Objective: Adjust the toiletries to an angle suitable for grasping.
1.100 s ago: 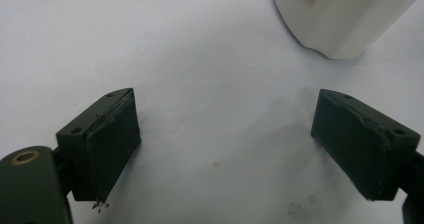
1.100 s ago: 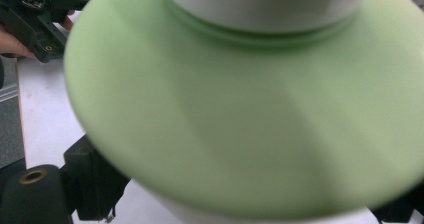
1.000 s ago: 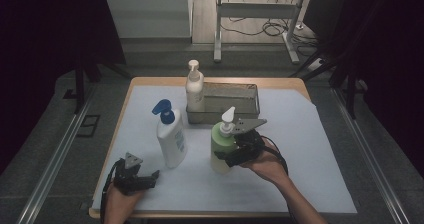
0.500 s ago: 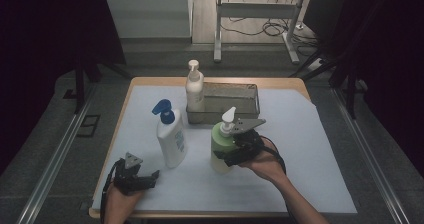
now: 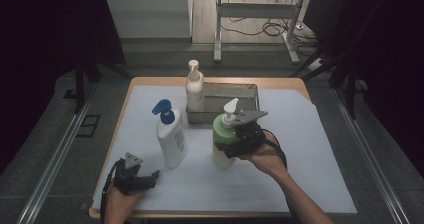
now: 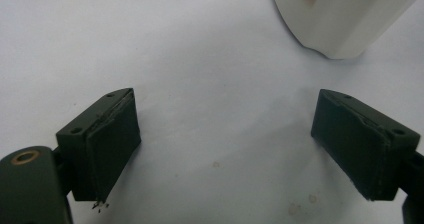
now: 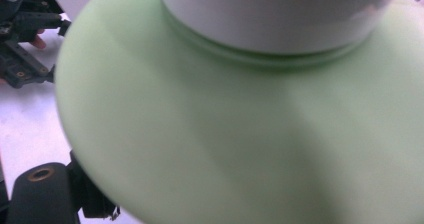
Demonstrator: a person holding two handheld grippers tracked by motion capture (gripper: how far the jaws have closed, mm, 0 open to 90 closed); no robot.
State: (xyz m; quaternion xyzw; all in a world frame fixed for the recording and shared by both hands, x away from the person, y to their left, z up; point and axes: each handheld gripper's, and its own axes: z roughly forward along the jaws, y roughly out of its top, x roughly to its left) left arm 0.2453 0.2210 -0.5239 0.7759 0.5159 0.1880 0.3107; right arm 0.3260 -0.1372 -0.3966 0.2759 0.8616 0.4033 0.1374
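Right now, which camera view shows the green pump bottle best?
The high view: there the green pump bottle stands whole on the table, white pump on top, with the right gripper around its body. The right gripper view shows its shoulder and white collar, close and blurred. The left gripper view faces another, white bottle.
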